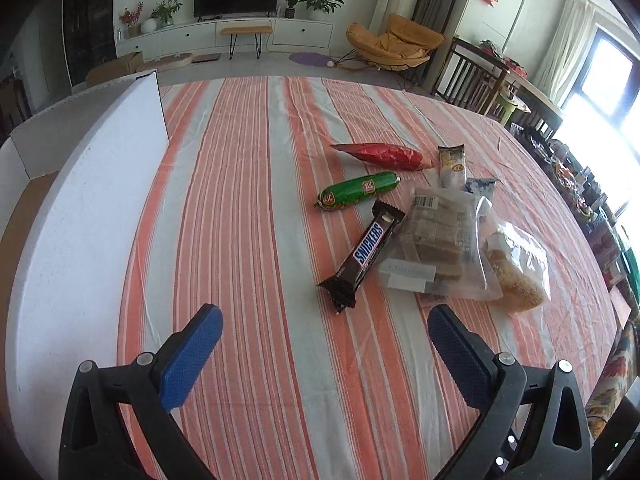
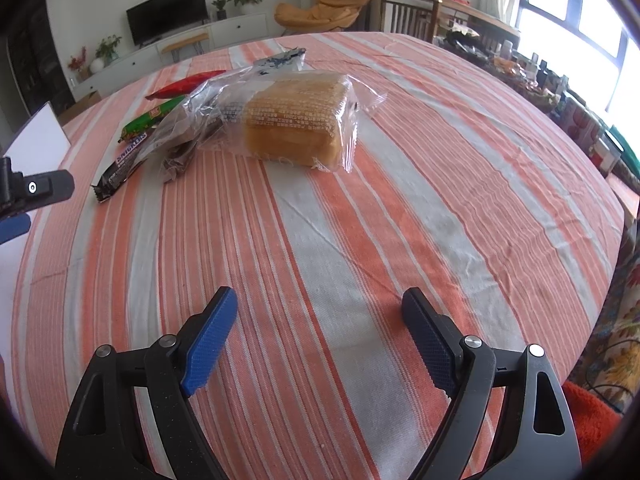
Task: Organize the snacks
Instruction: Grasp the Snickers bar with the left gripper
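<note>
Right now we hold our left tool [image 1: 325, 324] with jaws apart over the striped surface [image 1: 248, 208], nothing between them. Snacks cluster right of centre: Snickers bar [image 1: 362, 252], green sausage [image 1: 358, 191], red packet [image 1: 384, 156]. Our right tool [image 2: 320, 312] gapes empty too, bagged cake [image 2: 296, 124] above it.

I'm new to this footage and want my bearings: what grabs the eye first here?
The orange and grey striped tablecloth fills both views. On it lies a cluster of snacks: a brown Snickers bar, a green wrapped sausage, a red foil packet and a clear-wrapped yellow cake. A white box stands at left.
</note>
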Motion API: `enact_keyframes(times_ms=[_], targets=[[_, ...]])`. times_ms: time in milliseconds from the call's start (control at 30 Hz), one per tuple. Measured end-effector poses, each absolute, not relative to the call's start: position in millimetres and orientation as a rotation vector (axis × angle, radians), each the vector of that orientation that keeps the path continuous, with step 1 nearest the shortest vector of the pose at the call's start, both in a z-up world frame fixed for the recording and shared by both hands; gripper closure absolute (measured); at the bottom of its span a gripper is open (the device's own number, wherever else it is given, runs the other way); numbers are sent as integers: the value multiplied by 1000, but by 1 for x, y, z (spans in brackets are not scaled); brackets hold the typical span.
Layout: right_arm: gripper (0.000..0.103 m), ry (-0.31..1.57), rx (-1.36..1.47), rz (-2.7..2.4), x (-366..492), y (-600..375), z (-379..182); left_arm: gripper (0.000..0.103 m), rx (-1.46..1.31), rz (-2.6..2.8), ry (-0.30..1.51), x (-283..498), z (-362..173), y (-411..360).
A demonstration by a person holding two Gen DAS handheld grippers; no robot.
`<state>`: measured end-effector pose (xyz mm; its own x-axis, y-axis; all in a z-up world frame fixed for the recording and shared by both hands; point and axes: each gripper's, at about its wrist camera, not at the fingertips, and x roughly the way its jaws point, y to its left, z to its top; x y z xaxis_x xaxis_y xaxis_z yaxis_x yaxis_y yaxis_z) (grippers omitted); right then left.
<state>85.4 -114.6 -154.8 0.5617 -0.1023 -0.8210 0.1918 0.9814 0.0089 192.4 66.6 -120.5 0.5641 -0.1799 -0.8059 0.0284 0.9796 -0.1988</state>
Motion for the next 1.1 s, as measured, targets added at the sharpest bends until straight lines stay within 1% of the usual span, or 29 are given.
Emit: enact_keyframes(times_ms=[100, 167, 200, 267, 333, 400, 433, 467, 500, 533, 667, 767, 833, 867, 900, 933, 967, 1000, 1033, 1067, 1100], targets=[[16, 959, 101, -173, 85, -115, -155, 6, -103, -143, 982, 229, -122, 52], [15, 960, 102, -172, 86, -115, -155, 21, -17, -176, 1023, 252, -136, 36], [15, 960, 102, -171, 86, -115, -155, 26, 13, -184, 1048, 260, -144, 29], [15, 960, 102, -171, 86, -115, -155, 39, 30, -189, 1081, 273, -161, 22], [15, 960, 102, -169, 86, -115, -155, 45, 11, -184, 1080, 277, -171, 22], [14, 960, 103, -169, 86, -115, -155, 51, 43, -180, 1041, 273, -171, 20], [14, 960, 102, -170, 86, -115, -155, 65, 78, -175, 1027, 269, -170, 18], [14, 960, 102, -170, 87, -115, -155, 83, 108, -175, 1012, 263, -169, 17], [14, 959, 103, -171, 87, -115, -155, 85, 121, -174, 1012, 256, -169, 17], [14, 959, 104, -173, 87, -115, -155, 86, 119, -164, 1017, 248, -168, 20], [14, 958, 106, -176, 88, -115, -155, 86, 2, -147, 1024, 195, -166, 46], [14, 958, 106, -177, 88, -115, -155, 85, -31, -129, 1002, 149, -167, 62], [14, 959, 107, -178, 88, -115, -155, 83, -38, -113, 977, 129, -167, 70], [14, 959, 107, -179, 88, -115, -155, 70, -31, -112, 967, 125, -167, 71], [14, 959, 108, -180, 88, -115, -155, 61, -20, -114, 965, 123, -169, 72], [14, 959, 108, -180, 88, -115, -155, 41, -10, -125, 956, 123, -170, 73], [14, 960, 109, -180, 88, -115, -155, 24, 11, -111, 958, 125, -172, 74], [14, 961, 110, -179, 87, -115, -155, 19, 41, -84, 957, 127, -175, 74], [14, 962, 112, -178, 87, -115, -155, 12, 57, -75, 928, 125, -178, 74], [14, 963, 115, -176, 87, -116, -155, 8, 53, -69, 929, 126, -179, 76], [14, 964, 122, -173, 86, -117, -155, 8, 29, -70, 932, 128, -179, 79]])
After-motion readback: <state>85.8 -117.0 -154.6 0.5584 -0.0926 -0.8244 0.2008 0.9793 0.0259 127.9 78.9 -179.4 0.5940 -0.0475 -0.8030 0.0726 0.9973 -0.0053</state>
